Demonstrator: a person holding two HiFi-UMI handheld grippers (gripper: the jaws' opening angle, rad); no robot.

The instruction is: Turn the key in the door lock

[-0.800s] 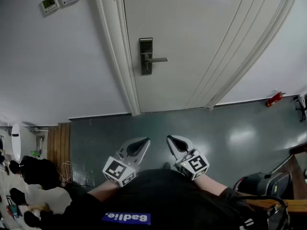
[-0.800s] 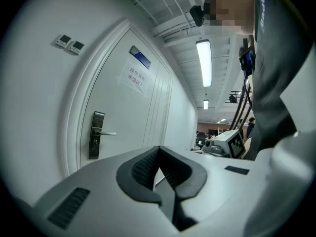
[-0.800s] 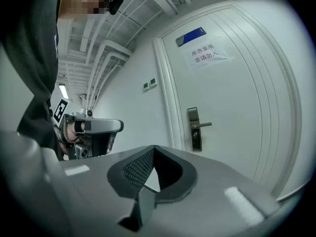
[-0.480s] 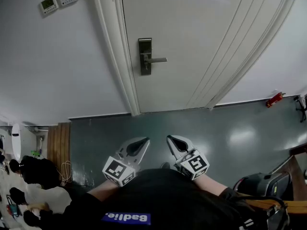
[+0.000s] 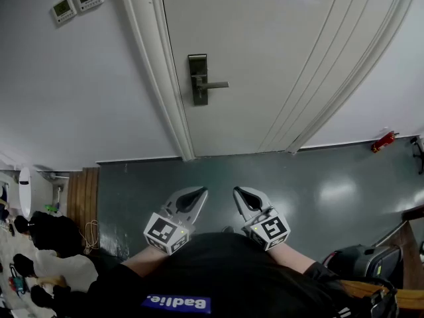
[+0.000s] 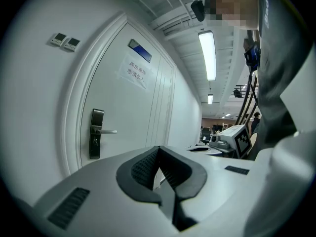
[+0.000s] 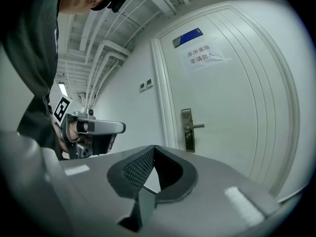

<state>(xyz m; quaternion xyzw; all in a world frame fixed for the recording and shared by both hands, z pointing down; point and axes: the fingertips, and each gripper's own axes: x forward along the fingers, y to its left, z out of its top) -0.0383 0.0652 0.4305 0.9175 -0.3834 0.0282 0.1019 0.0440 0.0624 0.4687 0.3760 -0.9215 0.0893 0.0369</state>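
Facing the lock (image 5: 198,79) on the door (image 5: 265,58), well ahead: left tongs (image 5: 199,192) and right tongs (image 5: 237,191) are pressed together, empty. No key can be made out. Expect small, stiff, slippery metal — pinch the flat head squarely.

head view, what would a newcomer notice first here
The white door fills the top, its dark lock plate and handle near the door's left edge. Low in the middle, the left gripper and right gripper sit side by side close to the person's body, both shut and empty, well short of the door.
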